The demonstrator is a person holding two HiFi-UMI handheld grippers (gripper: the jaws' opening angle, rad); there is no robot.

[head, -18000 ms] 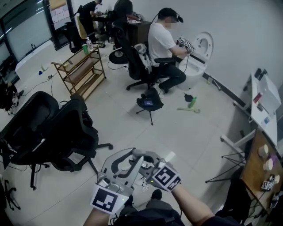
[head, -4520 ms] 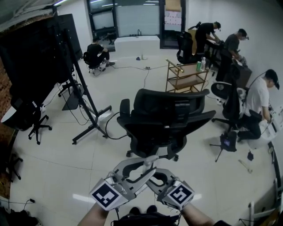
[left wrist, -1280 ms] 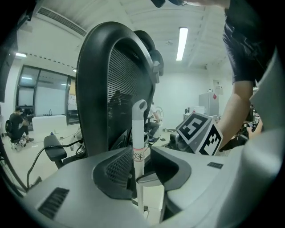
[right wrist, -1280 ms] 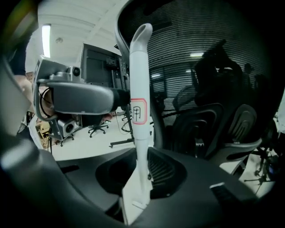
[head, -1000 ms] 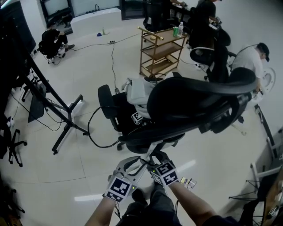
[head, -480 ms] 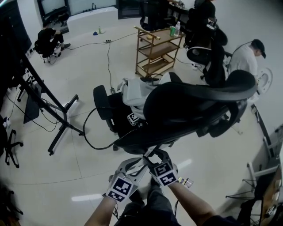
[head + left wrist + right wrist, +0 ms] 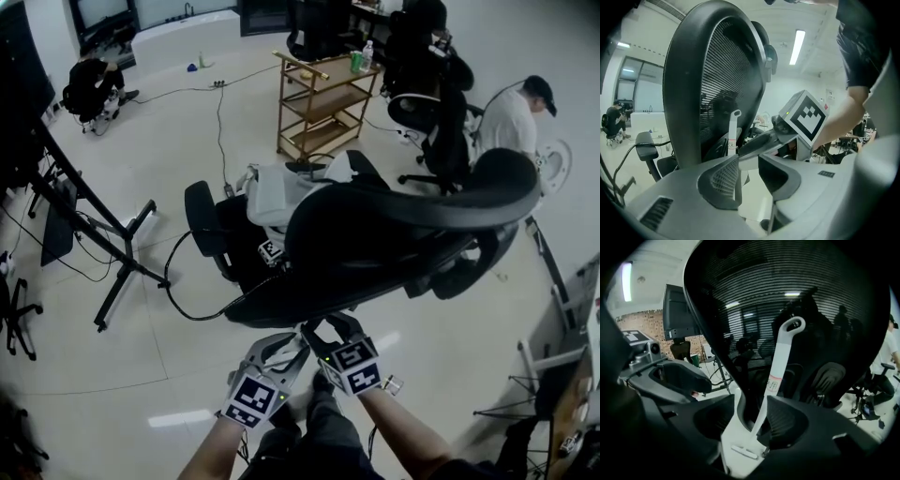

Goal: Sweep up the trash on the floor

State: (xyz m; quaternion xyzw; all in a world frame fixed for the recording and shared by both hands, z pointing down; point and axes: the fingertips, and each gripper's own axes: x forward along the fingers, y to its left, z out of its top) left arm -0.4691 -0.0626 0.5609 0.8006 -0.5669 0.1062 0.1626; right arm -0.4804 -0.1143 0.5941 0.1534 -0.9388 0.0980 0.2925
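Observation:
A white brush handle (image 7: 780,357) with a hanging hole and a small label rises between the jaws of my right gripper (image 7: 752,425), which is shut on its lower part. In the left gripper view the same handle (image 7: 733,133) runs up past one pad of my left gripper (image 7: 750,180). Those jaws stand apart, with floor showing in the gap. In the head view the two grippers cross low in the middle, left (image 7: 292,344) and right (image 7: 326,328), right against a black mesh office chair (image 7: 403,234). No trash shows on the floor near me.
The chair's mesh back (image 7: 787,291) fills both gripper views. Behind it stand a second chair carrying a white bundle (image 7: 272,192), a wooden shelf cart (image 7: 323,98) and a black floor stand (image 7: 112,253), and a cable (image 7: 187,305) lies on the floor. A seated person (image 7: 511,117) is at the right.
The black chair has come closer and sits lower in the head view. Both grippers keep their crossed pose, and the right one has risen slightly toward the seat.

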